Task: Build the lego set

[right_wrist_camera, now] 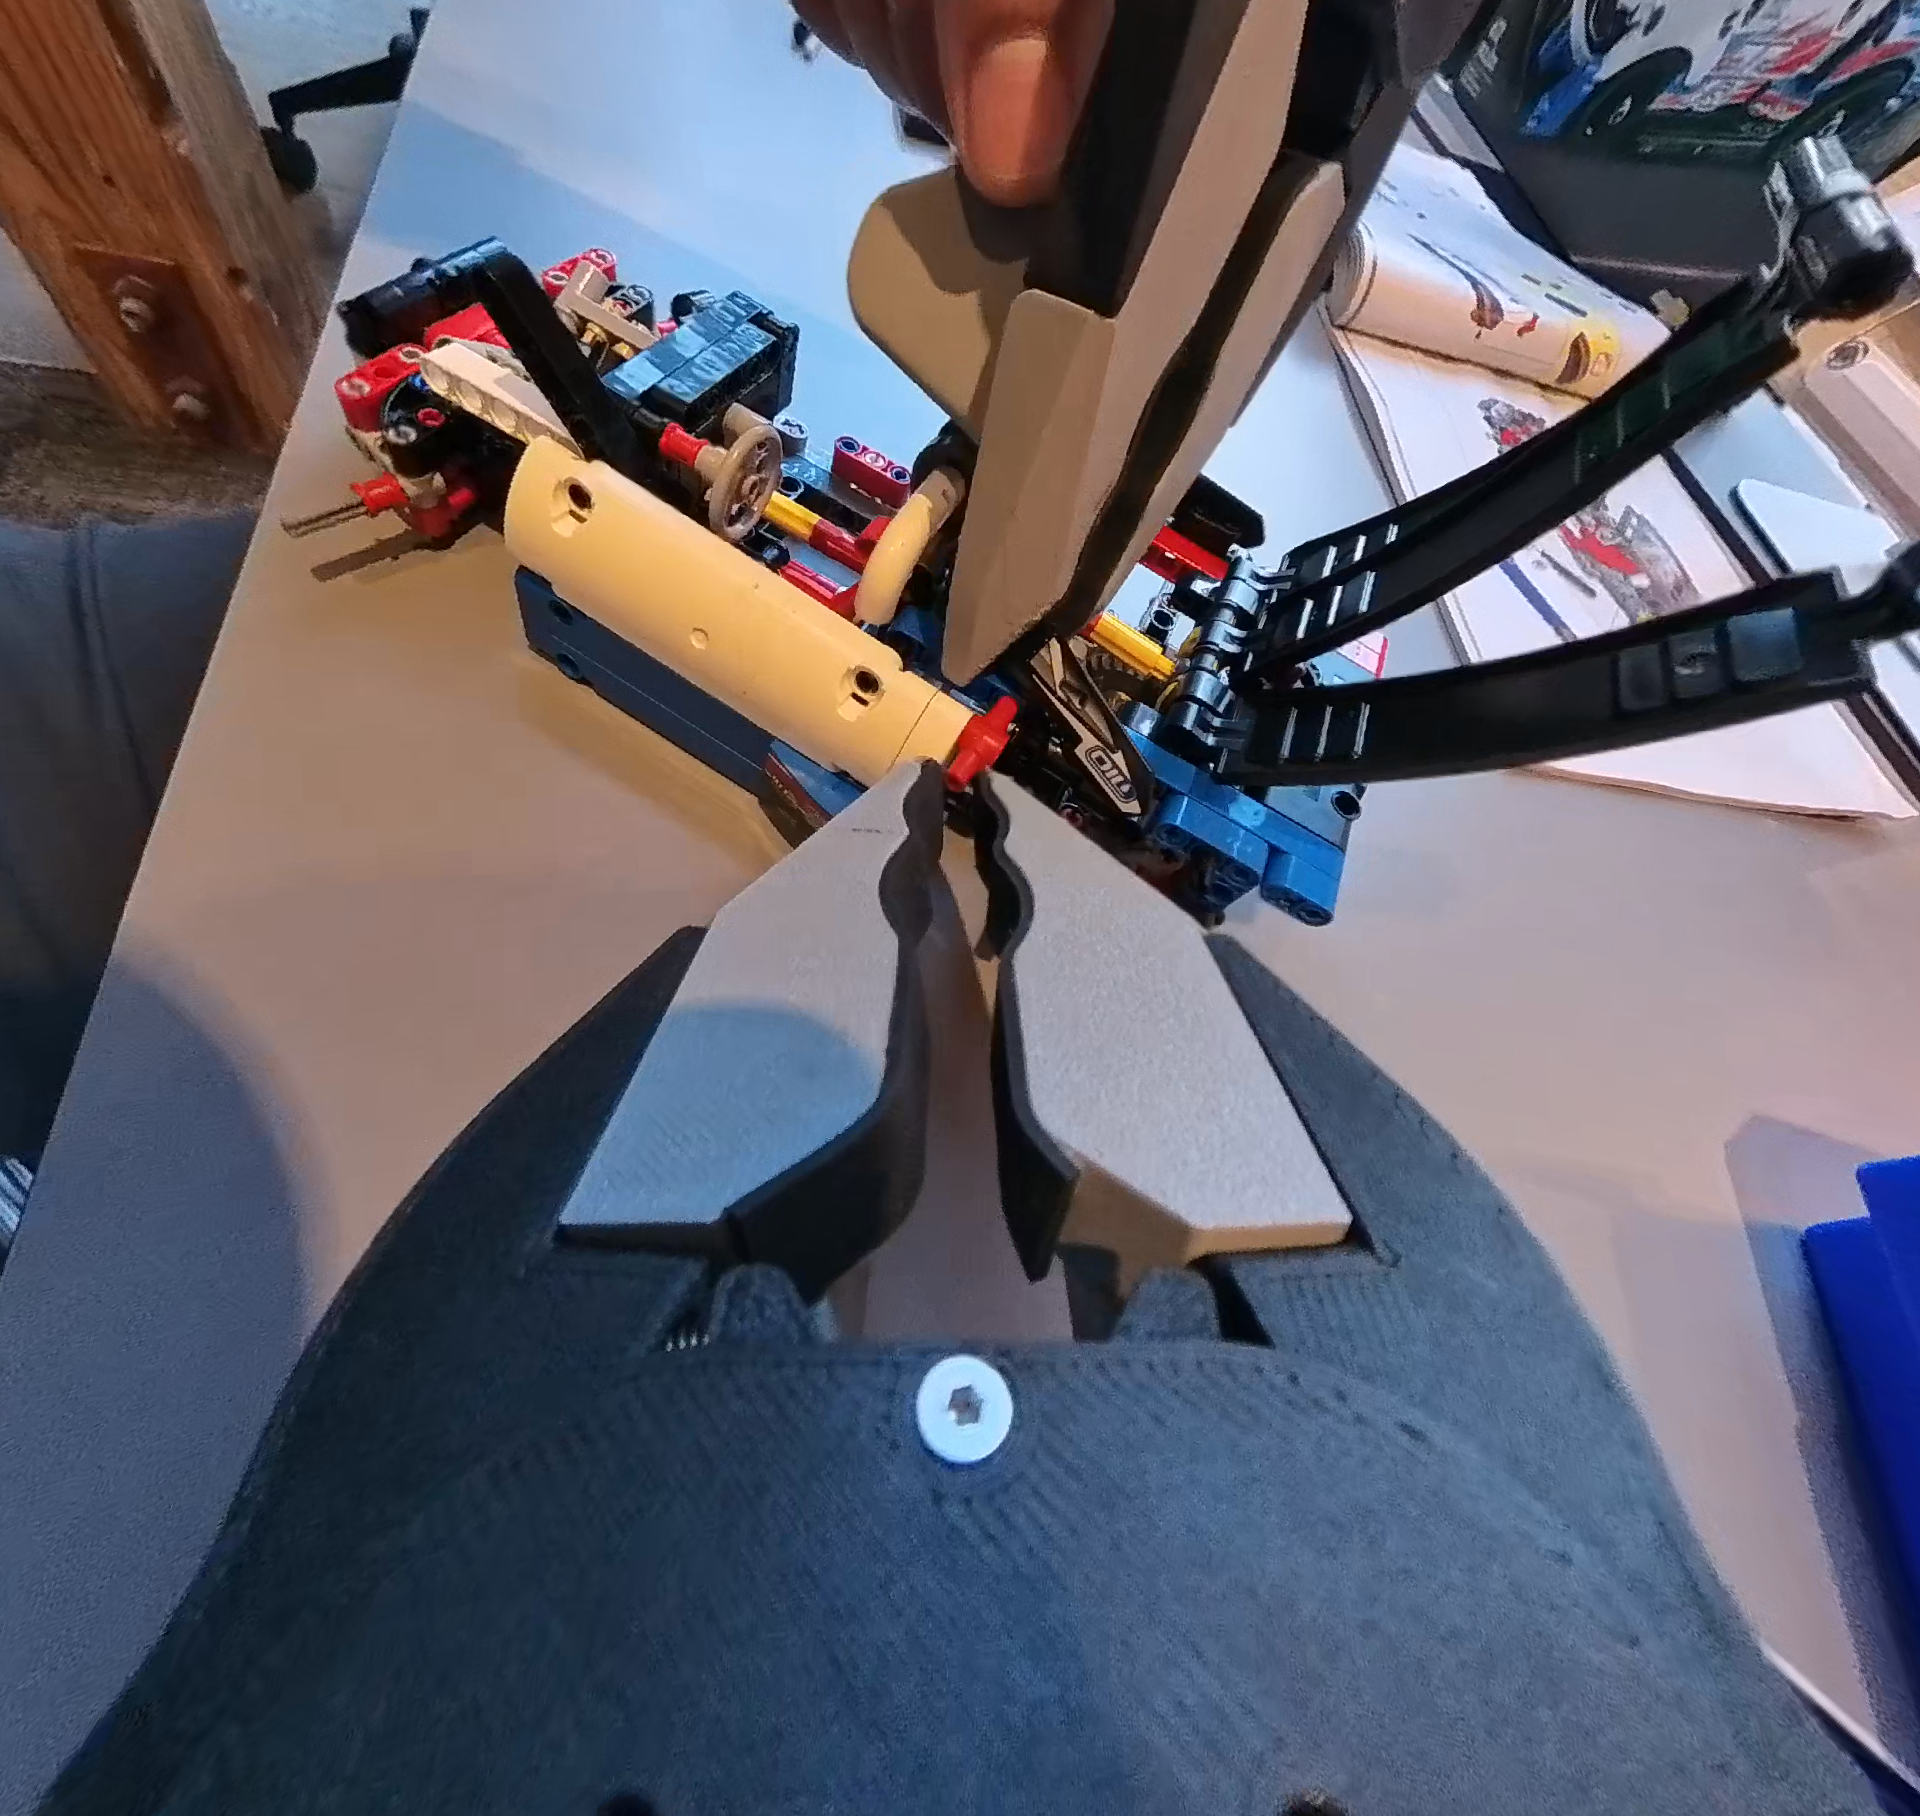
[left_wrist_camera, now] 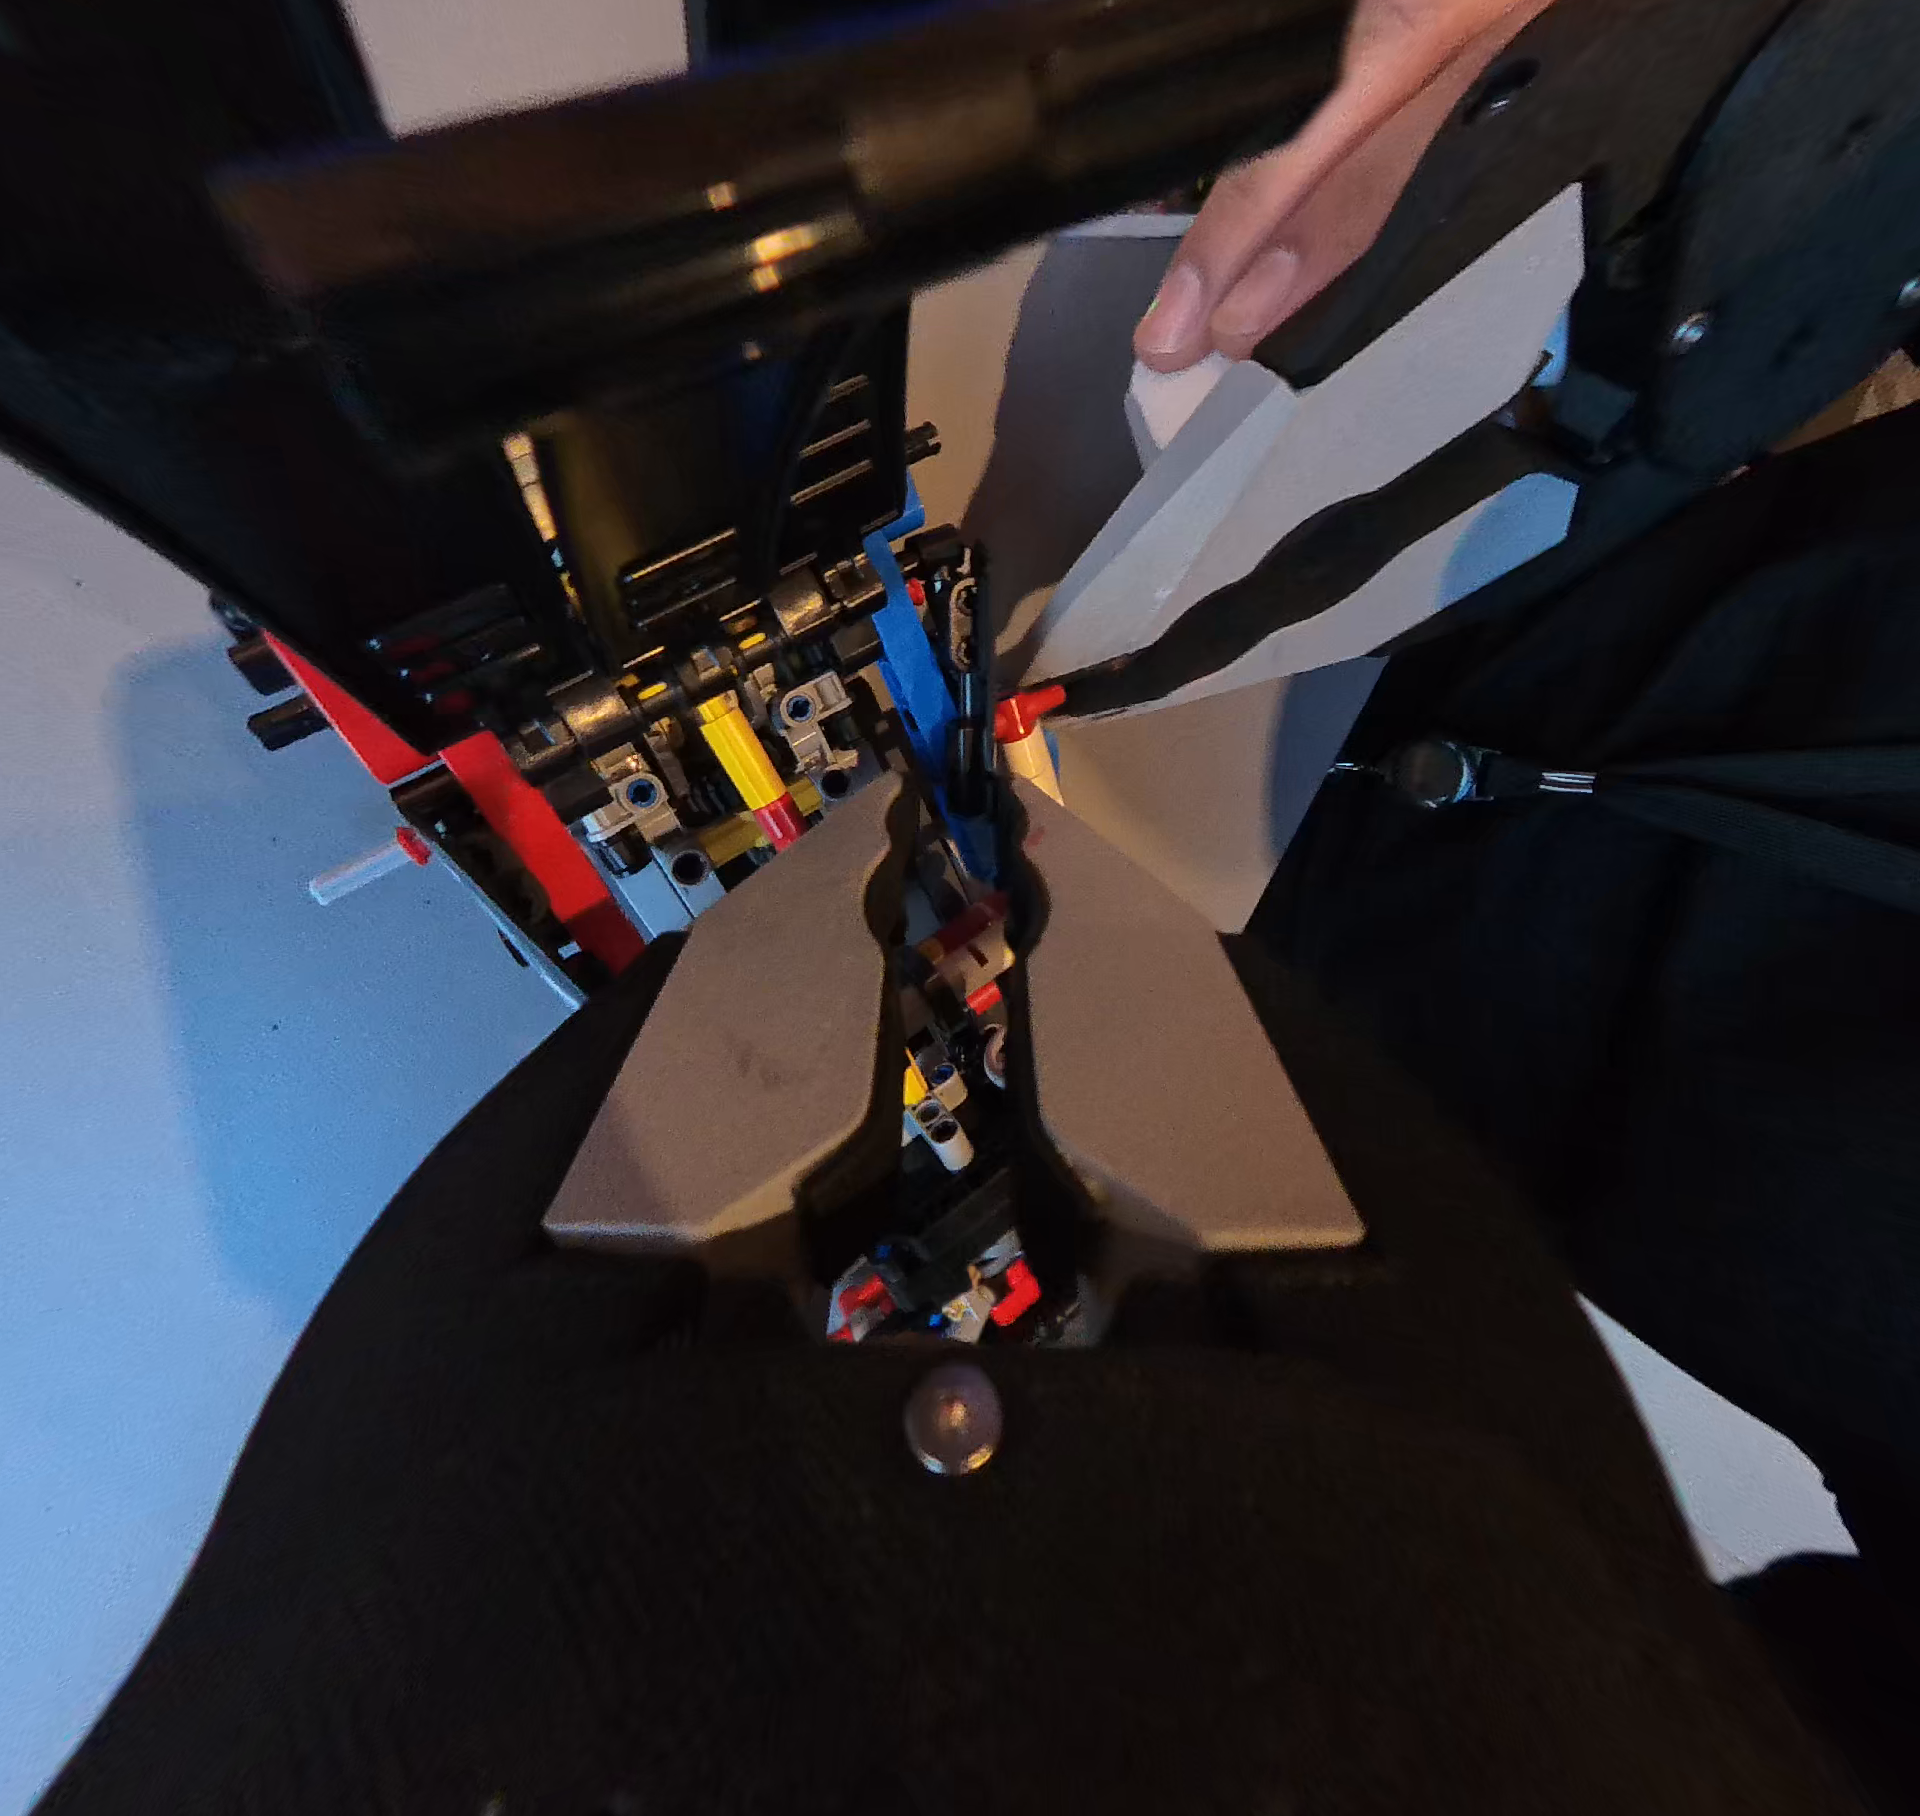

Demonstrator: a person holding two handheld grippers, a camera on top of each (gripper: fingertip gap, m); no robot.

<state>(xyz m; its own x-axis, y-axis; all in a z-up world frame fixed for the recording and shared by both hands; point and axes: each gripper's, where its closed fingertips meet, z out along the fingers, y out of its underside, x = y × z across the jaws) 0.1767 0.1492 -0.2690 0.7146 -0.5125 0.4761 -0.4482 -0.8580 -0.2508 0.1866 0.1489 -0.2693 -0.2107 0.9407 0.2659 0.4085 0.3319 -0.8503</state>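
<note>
The half-built lego car (right_wrist_camera: 717, 613) lies on the table, with a cream side panel, blue base and long black beams (right_wrist_camera: 1538, 696) reaching right. In the left wrist view the car (left_wrist_camera: 727, 738) fills the middle. My left gripper (left_wrist_camera: 956, 810) is shut on the car's blue side wall (left_wrist_camera: 914, 665); in the right wrist view the left gripper (right_wrist_camera: 977, 665) comes down from above, held by a hand. My right gripper (right_wrist_camera: 956, 790) is closed on a small red pin (right_wrist_camera: 982, 727) at the end of the cream panel. From the left wrist view the right gripper (left_wrist_camera: 1049, 701) holds that red pin (left_wrist_camera: 1023, 712).
An open instruction booklet (right_wrist_camera: 1475, 384) and the set's box (right_wrist_camera: 1714, 31) lie at the far right of the grey table (right_wrist_camera: 416, 935). A blue object (right_wrist_camera: 1870, 1351) sits at the right edge. A wooden post (right_wrist_camera: 135, 156) stands at the left. A white axle (left_wrist_camera: 358, 867) sticks out of the car. Less than 4 cm separates the two grippers' tips.
</note>
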